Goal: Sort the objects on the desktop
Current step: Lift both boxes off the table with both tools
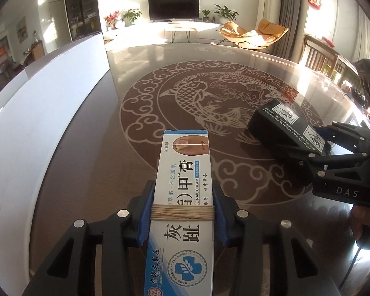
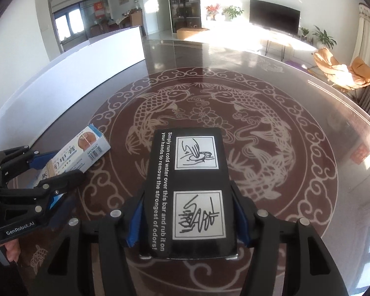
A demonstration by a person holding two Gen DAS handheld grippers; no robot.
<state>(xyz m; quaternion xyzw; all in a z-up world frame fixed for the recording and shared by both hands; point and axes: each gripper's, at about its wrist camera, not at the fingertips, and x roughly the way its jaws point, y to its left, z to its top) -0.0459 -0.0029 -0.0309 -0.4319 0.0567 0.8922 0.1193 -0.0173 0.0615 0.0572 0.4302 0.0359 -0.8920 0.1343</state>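
a sunlit living room lies beyond a dark glossy tabletop (image 2: 234,56) printed with a round pale fish-and-cloud emblem; a long white board (image 1: 49,103) stands along its left side, and a television (image 1: 174,7) and orange chairs (image 1: 254,33) sit far back.

both grippers angle steeply down toward the tabletop, side by side and apart. the left gripper (image 1: 182,212) pinches a long white-and-blue ointment box (image 1: 182,180) across its width, blue pads pressed on both long sides. the box points away from the camera, is printed with large chinese characters and a toenail picture at its far end, and has pale string (image 1: 182,213) wound around it right where the pads grip. its far end seems to hang just above the tabletop, though the fisheye view makes that hard to judge.

the right gripper (image 2: 187,219) clamps a wider black box (image 2: 190,185) the same way, pads flat on its long sides. its top shows white text about rubbing a bar under cold water, plus two white squares with line drawings. a fingertip (image 2: 11,249) shows at the left gripper's handle.
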